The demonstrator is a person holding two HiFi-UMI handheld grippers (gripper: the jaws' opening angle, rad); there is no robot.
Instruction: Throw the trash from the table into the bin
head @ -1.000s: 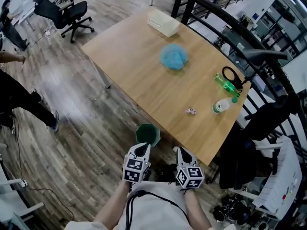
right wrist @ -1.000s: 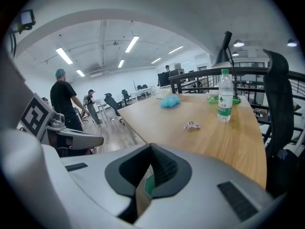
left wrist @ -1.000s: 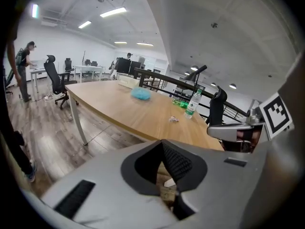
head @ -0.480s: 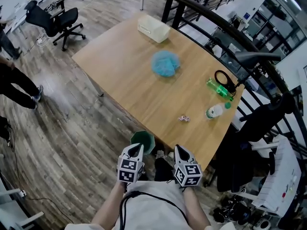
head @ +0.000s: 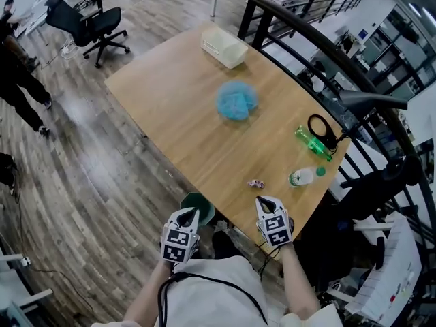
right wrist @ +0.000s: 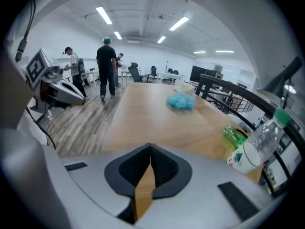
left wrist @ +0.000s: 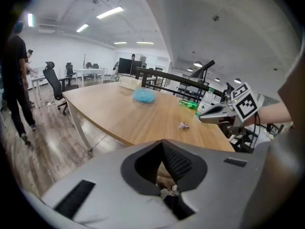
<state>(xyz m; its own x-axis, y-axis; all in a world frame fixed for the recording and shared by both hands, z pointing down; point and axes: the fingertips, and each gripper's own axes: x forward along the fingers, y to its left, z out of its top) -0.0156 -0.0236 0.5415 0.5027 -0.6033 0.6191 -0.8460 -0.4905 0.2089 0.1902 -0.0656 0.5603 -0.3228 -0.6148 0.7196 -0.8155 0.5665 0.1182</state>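
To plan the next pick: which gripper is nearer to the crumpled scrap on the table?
Right. The right gripper hovers just short of the crumpled scrap; the left gripper, pinching a small scrap, is farther off, by the green bin.

head looks down; all views share table (head: 184, 107)

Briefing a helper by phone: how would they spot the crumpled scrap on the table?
On the wooden table, go to the end nearest the camera wearer. The crumpled scrap lies just left of the clear bottle lying on its side. It is the only tiny pale wad; its neighbours are bottles.
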